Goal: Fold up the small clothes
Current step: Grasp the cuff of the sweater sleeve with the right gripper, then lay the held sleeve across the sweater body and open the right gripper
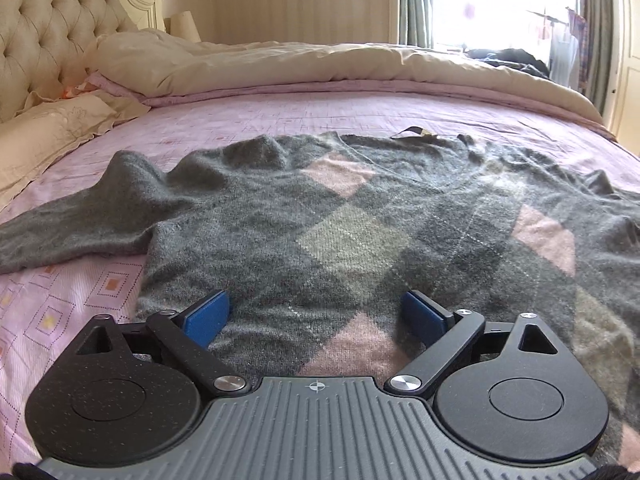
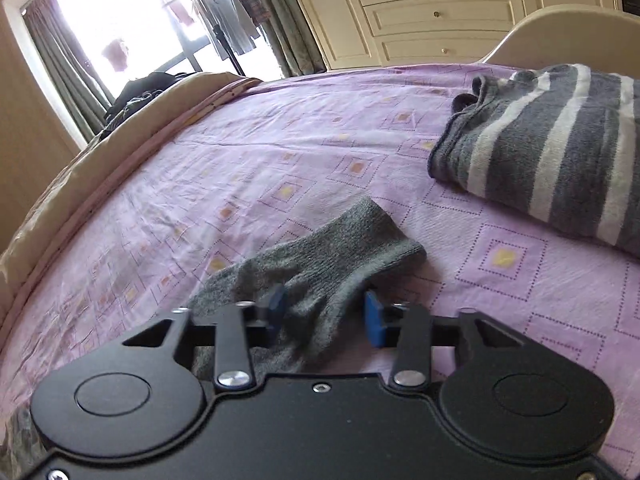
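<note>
- Grey argyle sweater (image 1: 340, 216) lies flat on the lilac bedsheet (image 1: 72, 304), collar away from me, hem at my left gripper (image 1: 316, 316); sleeves span left-right.
- Neck label (image 1: 414, 132): text unreadable.
- Left gripper gaping wide, holding nothing.
- My right gripper (image 2: 326, 312) straddles the sleeve cuff (image 2: 340, 256); I cannot tell whether it pinches.
- Striped folded garment (image 2: 552, 156) lies well apart.
</note>
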Available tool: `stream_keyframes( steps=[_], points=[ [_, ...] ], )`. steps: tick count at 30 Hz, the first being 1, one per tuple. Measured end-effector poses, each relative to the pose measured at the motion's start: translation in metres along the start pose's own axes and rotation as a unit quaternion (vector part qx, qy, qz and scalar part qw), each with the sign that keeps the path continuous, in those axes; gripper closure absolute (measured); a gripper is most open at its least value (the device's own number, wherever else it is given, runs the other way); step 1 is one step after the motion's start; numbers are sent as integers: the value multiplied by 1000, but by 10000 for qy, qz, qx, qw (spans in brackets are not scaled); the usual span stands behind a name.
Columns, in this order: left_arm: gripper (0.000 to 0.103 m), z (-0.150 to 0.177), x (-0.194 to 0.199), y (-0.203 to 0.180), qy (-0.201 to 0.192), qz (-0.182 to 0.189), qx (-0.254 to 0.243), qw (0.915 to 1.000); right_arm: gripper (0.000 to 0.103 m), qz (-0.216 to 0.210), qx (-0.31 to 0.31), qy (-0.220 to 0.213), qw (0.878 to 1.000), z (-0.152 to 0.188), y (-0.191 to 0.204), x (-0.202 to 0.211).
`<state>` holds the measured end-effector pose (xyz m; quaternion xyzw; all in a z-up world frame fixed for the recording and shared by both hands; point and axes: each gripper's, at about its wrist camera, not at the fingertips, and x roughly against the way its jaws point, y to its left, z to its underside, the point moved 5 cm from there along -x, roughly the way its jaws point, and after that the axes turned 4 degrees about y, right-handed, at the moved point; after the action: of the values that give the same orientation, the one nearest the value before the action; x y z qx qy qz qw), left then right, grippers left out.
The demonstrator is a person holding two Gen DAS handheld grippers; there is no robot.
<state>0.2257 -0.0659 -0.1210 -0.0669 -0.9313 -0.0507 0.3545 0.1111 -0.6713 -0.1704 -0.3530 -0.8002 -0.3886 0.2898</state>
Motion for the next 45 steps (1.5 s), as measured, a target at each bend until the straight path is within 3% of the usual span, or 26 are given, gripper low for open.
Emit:
stream_keyframes(
  steps=[1,3,7,11,14,18,22,28,31,34,35,37,40,45],
  points=[
    [5,0,0,0,-1,-6,-4,10000,92,-39,-21,52,10000,-1,0,-3],
    [4,0,-1,0,2,-2,2,10000,92,64,55,58,9999,-5,3,-1],
    [0,0,-4,1,56,-3,64,10000,92,116,781,-165,9967,-18,42,27],
    [0,2,-4,2,53,1,78,10000,92,-472,1267,-433,9899,-29,110,73],
    [0,2,-4,2,53,20,98,9999,92,-1125,1754,-581,9763,-23,181,109],
    [0,2,-4,3,47,30,111,9999,92,-2209,2265,-554,9470,12,282,155],
    [0,2,-4,3,43,33,118,9999,92,-3067,2844,-231,9080,81,373,179],
    [0,2,-3,3,36,48,131,9999,92,-3741,3610,725,8512,215,460,162],
    [0,2,-3,3,36,50,133,9999,92,-3947,3979,1186,8196,275,477,154],
    [0,2,-3,3,37,47,129,9999,80,-4152,4199,1573,7916,312,480,151],
    [0,2,-3,3,37,49,130,9999,63,-4208,4204,1641,7869,316,478,152],
    [0,2,-3,3,34,56,138,9999,46,-4277,4192,1534,7860,312,465,157],
    [0,2,-3,3,34,70,154,9999,47,-4133,4172,1216,8002,290,442,159],
    [0,2,-3,3,31,59,143,9999,47,-3185,3891,838,8603,231,381,116]
  ],
)
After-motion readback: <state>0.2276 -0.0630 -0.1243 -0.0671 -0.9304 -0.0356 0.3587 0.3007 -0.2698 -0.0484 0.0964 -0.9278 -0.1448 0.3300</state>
